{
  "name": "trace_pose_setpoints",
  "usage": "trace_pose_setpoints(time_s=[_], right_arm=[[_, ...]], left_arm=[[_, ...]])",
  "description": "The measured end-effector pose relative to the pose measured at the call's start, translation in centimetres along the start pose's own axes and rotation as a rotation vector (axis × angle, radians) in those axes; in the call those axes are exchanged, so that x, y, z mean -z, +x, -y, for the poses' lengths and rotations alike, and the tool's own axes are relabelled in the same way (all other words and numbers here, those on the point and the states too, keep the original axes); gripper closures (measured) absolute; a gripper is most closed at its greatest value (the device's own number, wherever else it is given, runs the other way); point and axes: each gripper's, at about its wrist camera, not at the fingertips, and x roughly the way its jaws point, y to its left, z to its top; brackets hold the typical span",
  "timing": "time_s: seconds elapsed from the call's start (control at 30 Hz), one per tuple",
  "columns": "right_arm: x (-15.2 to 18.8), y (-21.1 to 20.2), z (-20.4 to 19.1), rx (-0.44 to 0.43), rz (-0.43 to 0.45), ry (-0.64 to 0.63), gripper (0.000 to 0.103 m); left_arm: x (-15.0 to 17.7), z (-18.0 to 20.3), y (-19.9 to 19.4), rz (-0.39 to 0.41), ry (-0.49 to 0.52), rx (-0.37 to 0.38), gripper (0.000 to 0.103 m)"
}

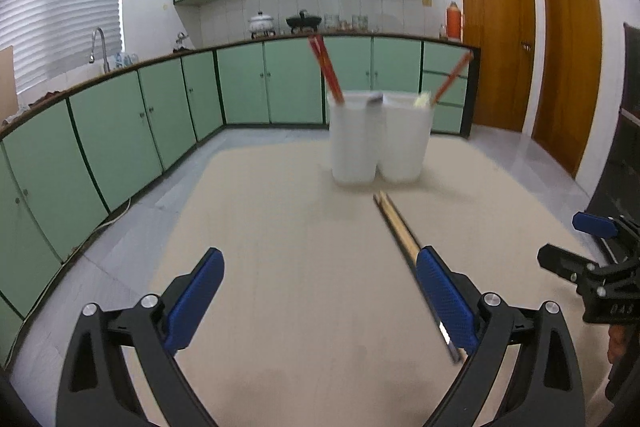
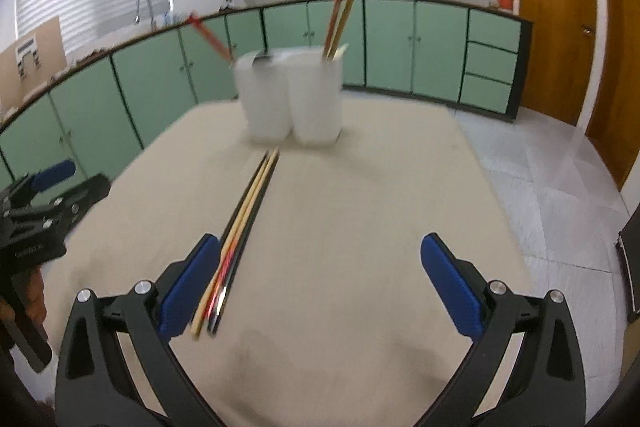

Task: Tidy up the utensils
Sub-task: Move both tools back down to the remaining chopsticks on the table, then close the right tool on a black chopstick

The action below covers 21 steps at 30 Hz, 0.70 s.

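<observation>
Two white cups (image 2: pixel 292 99) stand touching at upper centre of your surface (image 2: pixel 360 187), each holding upright chopsticks; count blurred. One bundle of loose chopsticks (image 2: pixel 240 227) lies below them, about four sticks. Your left tongs (image 1: pixel 320 303) and right tongs (image 2: pixel 320 283) both gape wide, gripping nothing.

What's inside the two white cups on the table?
The left white cup holds red chopsticks leaning left, plus something dark at its rim. The right white cup holds orange and yellow chopsticks. The cloudy walls hide their lower ends and anything on the bottom.
</observation>
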Motion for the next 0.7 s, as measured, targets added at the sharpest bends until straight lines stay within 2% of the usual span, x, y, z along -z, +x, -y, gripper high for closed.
trace_pose_setpoints(time_s=[0.1, 0.17, 0.3, 0.5, 0.57, 0.7], right_arm=[[1.5, 0.2, -1.0, -0.018, -0.033, -0.021, 0.009], [2.4, 0.3, -1.6, -0.034, -0.057, -0.022, 0.023], [3.9, 0.8, -3.3, -0.052, -0.088, -0.027, 0.031], [4.9, 1.2, -5.7, -0.074, -0.105, -0.069, 0.045], [5.0, 1.6, -6.0, -0.062, -0.116, -0.078, 0.052], [5.0, 2.0, -5.7, -0.037, -0.129, -0.077, 0.057]], left_arm=[[1.7, 0.0, 0.3, -0.035, 0.009, 0.006, 0.008], [2.7, 0.1, 0.5, -0.059, 0.009, 0.002, 0.008], [4.0, 0.0, 0.7, -0.082, -0.005, -0.013, 0.008], [4.5, -0.4, 0.4, -0.091, -0.004, -0.031, 0.008], [4.4, -0.6, 0.2, -0.088, -0.009, -0.032, 0.008], [4.3, -0.7, 0.2, -0.082, -0.012, -0.035, 0.008]])
